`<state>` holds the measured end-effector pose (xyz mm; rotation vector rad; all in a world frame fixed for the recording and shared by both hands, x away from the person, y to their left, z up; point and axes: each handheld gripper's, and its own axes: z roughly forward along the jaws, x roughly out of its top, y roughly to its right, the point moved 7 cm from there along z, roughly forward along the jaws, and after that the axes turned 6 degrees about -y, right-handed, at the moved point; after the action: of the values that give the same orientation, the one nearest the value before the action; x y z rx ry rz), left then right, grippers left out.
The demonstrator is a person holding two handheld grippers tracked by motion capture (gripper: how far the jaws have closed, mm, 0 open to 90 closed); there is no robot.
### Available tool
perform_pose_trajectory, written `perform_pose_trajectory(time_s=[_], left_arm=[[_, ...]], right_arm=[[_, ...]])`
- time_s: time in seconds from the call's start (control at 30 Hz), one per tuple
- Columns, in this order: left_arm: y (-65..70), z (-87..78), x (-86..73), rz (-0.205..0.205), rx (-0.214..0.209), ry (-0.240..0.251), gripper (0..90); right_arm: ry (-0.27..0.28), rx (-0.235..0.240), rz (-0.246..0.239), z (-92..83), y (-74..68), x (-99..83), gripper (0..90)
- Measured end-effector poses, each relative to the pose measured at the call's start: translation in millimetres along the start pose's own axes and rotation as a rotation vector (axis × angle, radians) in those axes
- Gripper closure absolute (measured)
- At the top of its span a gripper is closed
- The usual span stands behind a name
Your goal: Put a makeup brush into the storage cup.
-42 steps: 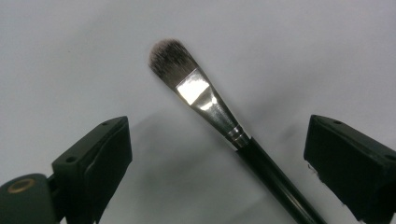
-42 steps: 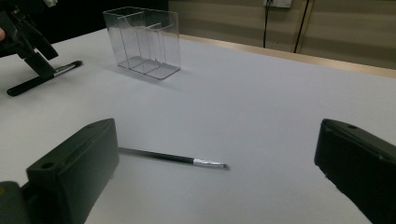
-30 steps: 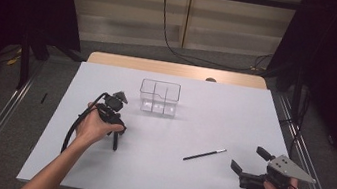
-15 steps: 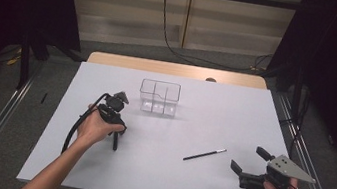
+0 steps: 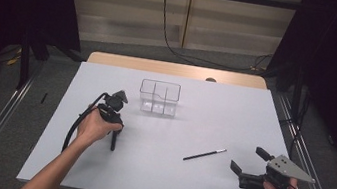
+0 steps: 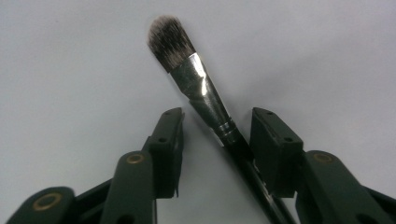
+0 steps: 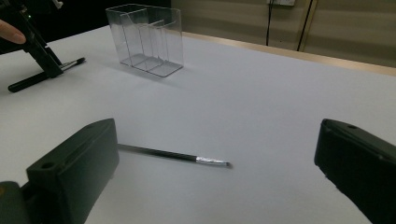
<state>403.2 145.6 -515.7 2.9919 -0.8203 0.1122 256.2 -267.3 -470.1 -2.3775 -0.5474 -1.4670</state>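
Left gripper point(image 6: 215, 135) pointing down at the smooth white table point(image 5: 233, 119), matte black jaws just now closing around a flat-bristled makeup brush point(image 6: 196, 84) with shiny metal ferrule and black handle; one pad touching the handle, the other not yet. Right gripper point(image 5: 250, 162) gaping wide, near a thin black liner brush point(image 5: 204, 154). Clear, partitioned plastic organiser point(image 5: 159, 97) standing upright beyond.

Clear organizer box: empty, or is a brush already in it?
Empty. The clear organizer box stands upright with bare compartments; both brushes still lie on the table.
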Motion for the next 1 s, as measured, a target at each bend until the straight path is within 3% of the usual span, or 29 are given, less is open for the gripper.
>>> perform_pose_trajectory(time_s=[0.3, 0.63, 0.83, 1.0], left_arm=[[-4.1, -0.3, 0.0, -0.005, -0.006, -0.009, 76.6], [-3.9, -0.6, 0.3, 0.019, 0.014, -0.014, 78.2], [-6.4, -2.1, -1.2, 0.015, -0.031, 0.015, 78.8], [-8.1, -3.0, -2.2, 0.008, -0.041, 0.034, 79.0]], right_arm=[[0.0, 0.003, -0.003, 0.2, -0.7, 0.0, 0.0], [0.0, 0.005, -0.004, 0.4, -0.7, 0.0, 0.0], [-0.002, 0.006, -0.006, 1.0, -0.7, -0.1, 0.0], [-0.003, 0.002, -0.003, 1.2, 0.3, -0.3, 0.0]])
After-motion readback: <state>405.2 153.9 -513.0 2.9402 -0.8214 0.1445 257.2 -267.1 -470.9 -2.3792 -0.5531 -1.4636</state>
